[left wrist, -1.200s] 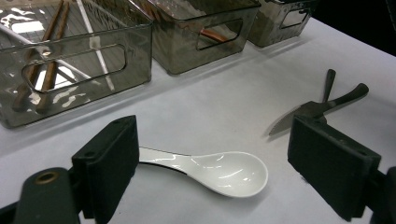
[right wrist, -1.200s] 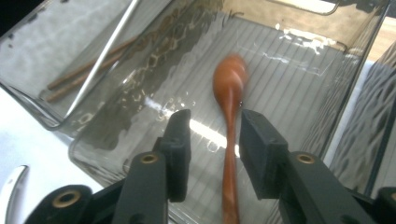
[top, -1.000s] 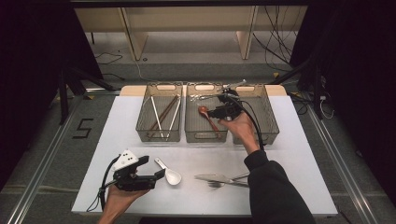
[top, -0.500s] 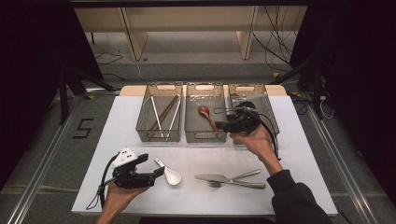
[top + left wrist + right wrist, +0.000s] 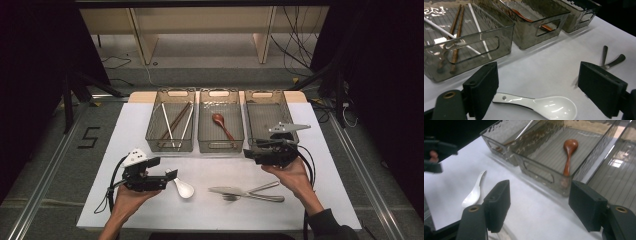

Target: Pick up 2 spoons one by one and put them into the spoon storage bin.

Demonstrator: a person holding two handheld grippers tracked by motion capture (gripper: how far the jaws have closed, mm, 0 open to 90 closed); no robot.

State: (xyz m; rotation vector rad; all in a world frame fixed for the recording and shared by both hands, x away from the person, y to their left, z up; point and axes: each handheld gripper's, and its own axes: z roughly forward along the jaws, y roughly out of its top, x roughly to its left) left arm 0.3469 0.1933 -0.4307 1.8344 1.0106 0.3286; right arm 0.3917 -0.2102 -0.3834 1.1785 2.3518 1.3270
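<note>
White ceramic spoon [image 5: 181,187] lay on the white table cover [image 5: 330,190], just in front of the left gripper [image 5: 162,178], bowl toward the person's right. In the left gripper view that spoon [image 5: 544,105] sat between the two black pads, which stood wide apart and pressed on nothing. The right gripper [image 5: 250,152] hovered by the near end of the right-hand bin [image 5: 266,112], empty. Its jaws had just been opening and stood wide, with nothing between them. From its own view I could see the brown wooden spoon [image 5: 569,155] lying inside the middle bin [image 5: 541,173], bowl toward the far end, handle toward the near wall. The left bin [image 5: 170,122] held brown and white chopsticks [image 5: 176,122] laid lengthwise. Near the front of the table, well apart from the bins, a metal knife [image 5: 227,190], a fork [image 5: 252,196] and another metal handle lay crossed over one another.
</note>
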